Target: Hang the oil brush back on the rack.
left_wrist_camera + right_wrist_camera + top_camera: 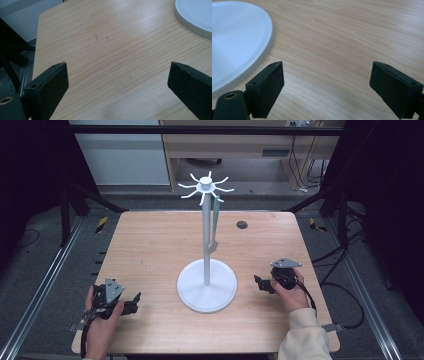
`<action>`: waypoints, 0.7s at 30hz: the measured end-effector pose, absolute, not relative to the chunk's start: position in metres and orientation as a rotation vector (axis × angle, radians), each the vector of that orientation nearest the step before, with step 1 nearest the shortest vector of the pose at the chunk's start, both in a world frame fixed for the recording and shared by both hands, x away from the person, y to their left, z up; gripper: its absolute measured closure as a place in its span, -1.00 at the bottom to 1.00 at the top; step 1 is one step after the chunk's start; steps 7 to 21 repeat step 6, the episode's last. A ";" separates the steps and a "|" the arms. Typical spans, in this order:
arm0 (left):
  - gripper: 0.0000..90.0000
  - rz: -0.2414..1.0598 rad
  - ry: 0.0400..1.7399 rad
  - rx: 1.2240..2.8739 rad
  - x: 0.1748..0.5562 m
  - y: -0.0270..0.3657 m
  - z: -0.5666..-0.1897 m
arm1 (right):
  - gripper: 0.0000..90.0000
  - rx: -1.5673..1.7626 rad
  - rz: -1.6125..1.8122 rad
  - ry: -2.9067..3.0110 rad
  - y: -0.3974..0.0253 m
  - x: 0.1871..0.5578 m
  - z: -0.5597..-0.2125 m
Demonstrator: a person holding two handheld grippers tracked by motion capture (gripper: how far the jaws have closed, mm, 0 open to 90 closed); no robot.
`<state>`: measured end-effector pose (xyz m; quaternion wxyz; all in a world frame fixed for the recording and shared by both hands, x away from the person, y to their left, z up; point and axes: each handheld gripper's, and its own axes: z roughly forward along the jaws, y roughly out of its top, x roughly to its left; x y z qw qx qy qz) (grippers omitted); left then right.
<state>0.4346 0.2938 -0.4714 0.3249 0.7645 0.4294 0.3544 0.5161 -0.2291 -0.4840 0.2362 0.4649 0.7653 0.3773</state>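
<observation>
Left gripper (pixel 134 302) and right gripper (pixel 259 282) gape wide, empty; white stand's base (pixel 206 287) sits between; bare table (pixel 150 245) ahead.

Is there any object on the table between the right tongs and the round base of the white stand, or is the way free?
Nothing visible stands between them. The right tongs are open, low over the wooden table, and the white stand's round base lies just to their side. In the right gripper view, bare wood separates the jaws from the base's rim.

The high view is looking down across the whole table (pixel 150 245); both gripper views are skimming it closely, sharing the stand's white base (pixel 207 285).
</observation>
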 end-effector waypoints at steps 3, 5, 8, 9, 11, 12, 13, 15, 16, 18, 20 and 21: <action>-0.94 0.927 1.122 2.011 0.435 0.293 -0.472 | -0.72 1.262 1.055 2.107 -0.227 0.515 -0.485; -0.94 0.927 1.120 2.013 0.435 0.293 -0.472 | -0.72 1.252 1.049 2.123 -0.226 0.515 -0.487; -0.94 0.928 1.119 2.014 0.435 0.292 -0.472 | -0.72 1.253 1.045 2.125 -0.225 0.516 -0.487; -0.94 0.928 1.119 2.014 0.435 0.292 -0.472 | -0.72 1.253 1.045 2.125 -0.225 0.516 -0.487; -0.94 0.928 1.119 2.014 0.435 0.292 -0.472 | -0.72 1.253 1.045 2.125 -0.225 0.516 -0.487; -0.94 0.928 1.119 2.014 0.435 0.292 -0.472 | -0.72 1.253 1.045 2.125 -0.225 0.516 -0.487; -0.94 0.928 1.119 2.014 0.435 0.292 -0.472 | -0.72 1.253 1.045 2.125 -0.225 0.516 -0.487; -0.94 0.928 1.119 2.014 0.435 0.292 -0.472 | -0.72 1.253 1.045 2.125 -0.225 0.516 -0.487; -0.94 0.928 1.119 2.014 0.435 0.292 -0.472 | -0.72 1.253 1.045 2.125 -0.225 0.516 -0.487; -0.94 0.928 1.119 2.014 0.435 0.292 -0.472 | -0.72 1.253 1.045 2.125 -0.225 0.516 -0.487; -0.94 0.928 1.119 2.014 0.435 0.292 -0.472 | -0.72 1.253 1.045 2.125 -0.225 0.516 -0.487; -0.94 0.928 1.119 2.014 0.435 0.292 -0.472 | -0.72 1.253 1.045 2.125 -0.225 0.516 -0.487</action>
